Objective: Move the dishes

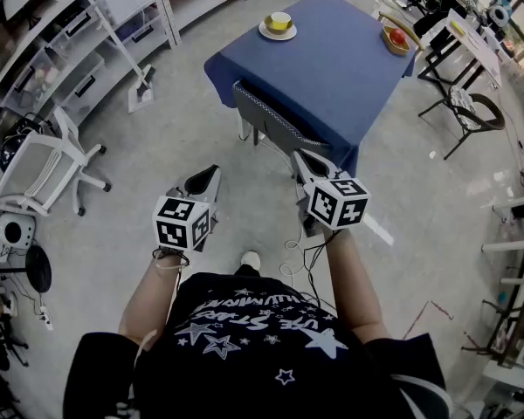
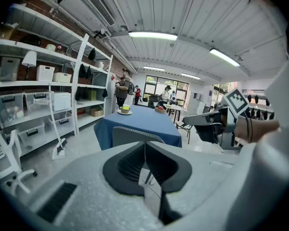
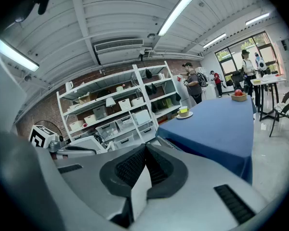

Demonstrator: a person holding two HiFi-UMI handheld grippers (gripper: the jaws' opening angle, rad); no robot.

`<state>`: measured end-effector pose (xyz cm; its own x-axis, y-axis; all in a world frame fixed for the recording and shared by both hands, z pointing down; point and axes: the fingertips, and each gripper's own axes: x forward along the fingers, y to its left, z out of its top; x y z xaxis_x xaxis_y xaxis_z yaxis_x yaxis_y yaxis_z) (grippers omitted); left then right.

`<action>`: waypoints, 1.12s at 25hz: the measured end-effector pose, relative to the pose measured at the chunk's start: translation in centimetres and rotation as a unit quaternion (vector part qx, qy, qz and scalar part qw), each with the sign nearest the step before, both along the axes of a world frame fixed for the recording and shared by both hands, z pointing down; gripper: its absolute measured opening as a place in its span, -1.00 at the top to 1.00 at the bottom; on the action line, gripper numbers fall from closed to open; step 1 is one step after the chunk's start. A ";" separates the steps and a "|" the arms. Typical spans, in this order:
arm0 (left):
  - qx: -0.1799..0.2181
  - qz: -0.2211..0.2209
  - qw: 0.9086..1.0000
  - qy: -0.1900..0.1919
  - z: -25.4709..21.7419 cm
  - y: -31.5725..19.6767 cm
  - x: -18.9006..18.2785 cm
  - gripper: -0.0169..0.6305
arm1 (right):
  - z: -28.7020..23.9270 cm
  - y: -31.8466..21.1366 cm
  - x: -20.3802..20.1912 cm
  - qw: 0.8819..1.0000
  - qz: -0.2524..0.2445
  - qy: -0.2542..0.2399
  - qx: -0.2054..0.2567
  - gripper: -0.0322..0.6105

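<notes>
Just left of centre, the left gripper (image 1: 211,174) is hovering over the floor, its jaws pressed together on nothing. At top centre, a yellow cup (image 1: 279,19) is sitting on a saucer (image 1: 266,31) on the blue-clothed table (image 1: 332,72). Right of centre, the right gripper (image 1: 302,158) is hovering beside a grey chair (image 1: 266,116), likewise closed and empty. At upper right, a bowl (image 1: 396,40) holding something red is resting by the table's edge.

Chair (image 1: 271,120) blocks near table (image 1: 332,64) edge; floor (image 1: 183,138) either side open.
</notes>
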<state>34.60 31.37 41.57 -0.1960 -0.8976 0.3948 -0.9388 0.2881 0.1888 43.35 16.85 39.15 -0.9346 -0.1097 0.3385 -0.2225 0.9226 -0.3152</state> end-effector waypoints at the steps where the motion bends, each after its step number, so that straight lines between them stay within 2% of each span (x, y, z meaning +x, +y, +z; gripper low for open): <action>1: 0.001 -0.001 1.000 -0.003 0.0 0.0 -0.3 0.88 | 0.1 0.1 -0.2 1.000 -0.001 0.001 0.001 0.89; 9: 0.004 -0.014 1.000 -0.008 0.1 0.7 -2.2 0.88 | 0.2 0.1 -2.1 1.000 -0.003 0.005 0.015 0.89; 17: 0.003 -0.053 0.999 -0.004 0.7 3.2 -4.4 0.88 | 0.8 -0.3 -4.1 1.000 0.004 0.009 0.028 0.89; 22: 0.003 -0.084 0.996 0.004 0.3 5.7 -7.3 0.88 | 0.5 0.2 -6.0 0.999 0.022 -0.002 0.033 0.87; 25: 0.007 -0.082 0.997 -0.003 0.5 6.4 -9.0 0.88 | 0.8 1.0 -7.8 0.999 0.015 0.003 0.036 0.56; 28: 0.013 -0.085 0.996 0.015 1.5 6.7 -11.2 0.88 | 1.2 1.5 -9.6 0.999 0.020 0.012 0.047 0.30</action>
